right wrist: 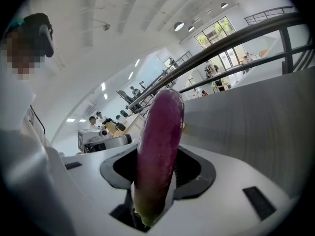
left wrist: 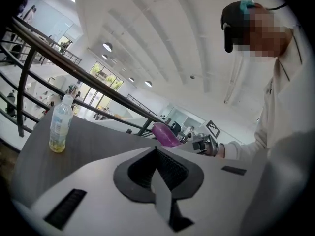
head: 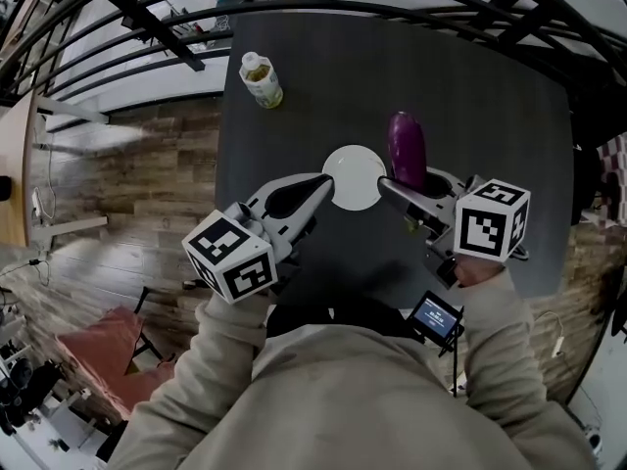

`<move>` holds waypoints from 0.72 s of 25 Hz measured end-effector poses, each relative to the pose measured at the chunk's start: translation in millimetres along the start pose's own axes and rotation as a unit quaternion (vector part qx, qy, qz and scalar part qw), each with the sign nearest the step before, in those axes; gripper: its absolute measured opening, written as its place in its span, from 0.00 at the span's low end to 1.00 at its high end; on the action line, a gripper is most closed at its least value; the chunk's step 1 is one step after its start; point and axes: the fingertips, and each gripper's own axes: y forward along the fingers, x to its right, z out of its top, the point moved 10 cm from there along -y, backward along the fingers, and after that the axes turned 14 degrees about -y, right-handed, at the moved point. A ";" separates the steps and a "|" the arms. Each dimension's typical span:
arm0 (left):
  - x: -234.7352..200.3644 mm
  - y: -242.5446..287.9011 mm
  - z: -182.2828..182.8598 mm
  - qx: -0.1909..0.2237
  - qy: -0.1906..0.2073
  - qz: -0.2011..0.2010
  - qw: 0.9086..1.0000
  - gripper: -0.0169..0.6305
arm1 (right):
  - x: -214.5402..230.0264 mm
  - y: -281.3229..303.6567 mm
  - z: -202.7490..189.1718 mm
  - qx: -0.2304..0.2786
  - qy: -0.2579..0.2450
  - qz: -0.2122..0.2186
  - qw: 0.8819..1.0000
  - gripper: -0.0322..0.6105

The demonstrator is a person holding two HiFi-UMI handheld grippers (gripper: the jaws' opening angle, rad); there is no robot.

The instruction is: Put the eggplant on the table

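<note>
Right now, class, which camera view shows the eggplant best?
The right gripper view: the eggplant fills the centre, clamped by the right gripper. The head view shows it from above beside the white plate; the left gripper view, only a small distant piece.

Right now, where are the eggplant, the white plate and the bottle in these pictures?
eggplant [head: 407,150], head view, middle of its purple body.
white plate [head: 354,176], head view, its bare centre.
bottle [head: 264,85], head view, middle of its body.
</note>
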 end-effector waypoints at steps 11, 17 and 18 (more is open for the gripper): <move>-23.1 -6.6 -31.8 0.012 -0.028 0.019 0.999 0.04 | 24.0 33.0 -32.6 -0.067 0.013 -0.009 0.998 0.34; -32.4 -10.1 -45.1 0.023 -0.047 0.024 0.998 0.04 | 39.4 60.0 -48.1 -0.110 0.014 -0.015 0.994 0.34; -33.5 -10.5 -47.9 0.025 -0.050 0.025 0.998 0.04 | 43.7 63.7 -52.1 -0.117 0.016 -0.017 0.993 0.34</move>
